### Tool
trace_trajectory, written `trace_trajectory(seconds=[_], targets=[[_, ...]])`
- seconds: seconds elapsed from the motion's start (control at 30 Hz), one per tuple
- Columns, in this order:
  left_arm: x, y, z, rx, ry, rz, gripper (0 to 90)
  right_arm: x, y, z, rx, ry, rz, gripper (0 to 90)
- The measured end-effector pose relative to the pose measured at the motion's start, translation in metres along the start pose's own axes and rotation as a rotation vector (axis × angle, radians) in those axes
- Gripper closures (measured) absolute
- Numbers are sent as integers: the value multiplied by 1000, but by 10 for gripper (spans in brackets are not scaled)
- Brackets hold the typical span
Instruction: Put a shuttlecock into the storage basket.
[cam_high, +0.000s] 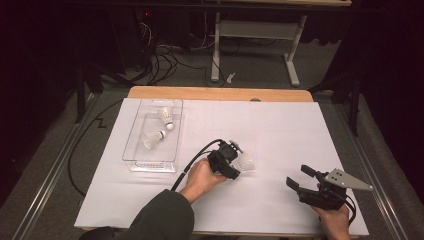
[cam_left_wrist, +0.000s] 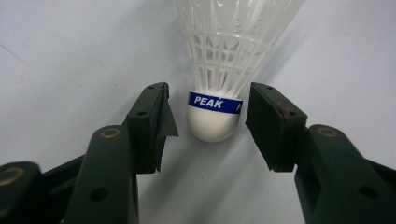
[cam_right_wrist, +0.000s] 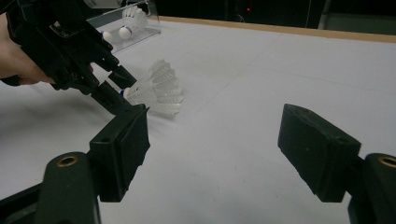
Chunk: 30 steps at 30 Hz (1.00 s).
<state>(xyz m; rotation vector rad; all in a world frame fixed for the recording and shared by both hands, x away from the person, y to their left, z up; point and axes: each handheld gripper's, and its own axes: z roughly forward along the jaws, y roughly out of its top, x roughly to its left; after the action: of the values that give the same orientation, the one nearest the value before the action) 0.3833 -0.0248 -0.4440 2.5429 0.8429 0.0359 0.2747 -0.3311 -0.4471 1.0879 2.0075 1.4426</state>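
A white plastic shuttlecock (cam_high: 246, 163) lies on its side on the white mat, a little right of centre. Its round cork (cam_left_wrist: 212, 122) carries a blue band printed PEAK. My left gripper (cam_high: 237, 162) is open with the cork between its jaws, and a thin gap shows on each side of the cork in the left gripper view. The right gripper view shows the same shuttlecock (cam_right_wrist: 159, 91) with the left gripper (cam_right_wrist: 116, 91) at its cork end. My right gripper (cam_high: 298, 176) rests near the table's front right, open with nothing between its pads.
A clear plastic tray (cam_high: 150, 165) stands at the back left of the mat and holds two more shuttlecocks (cam_high: 166, 116) (cam_high: 152, 139). The left gripper's cable (cam_high: 192, 160) curves over the mat by the hand. A wooden table edge (cam_high: 220, 93) runs along the far side.
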Motion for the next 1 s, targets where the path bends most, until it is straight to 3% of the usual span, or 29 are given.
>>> trace_trajectory(seconds=[1.0], targets=[[-1, 0, 0, -2, -3, 21, 645, 0, 0, 0, 1, 0, 1, 252]])
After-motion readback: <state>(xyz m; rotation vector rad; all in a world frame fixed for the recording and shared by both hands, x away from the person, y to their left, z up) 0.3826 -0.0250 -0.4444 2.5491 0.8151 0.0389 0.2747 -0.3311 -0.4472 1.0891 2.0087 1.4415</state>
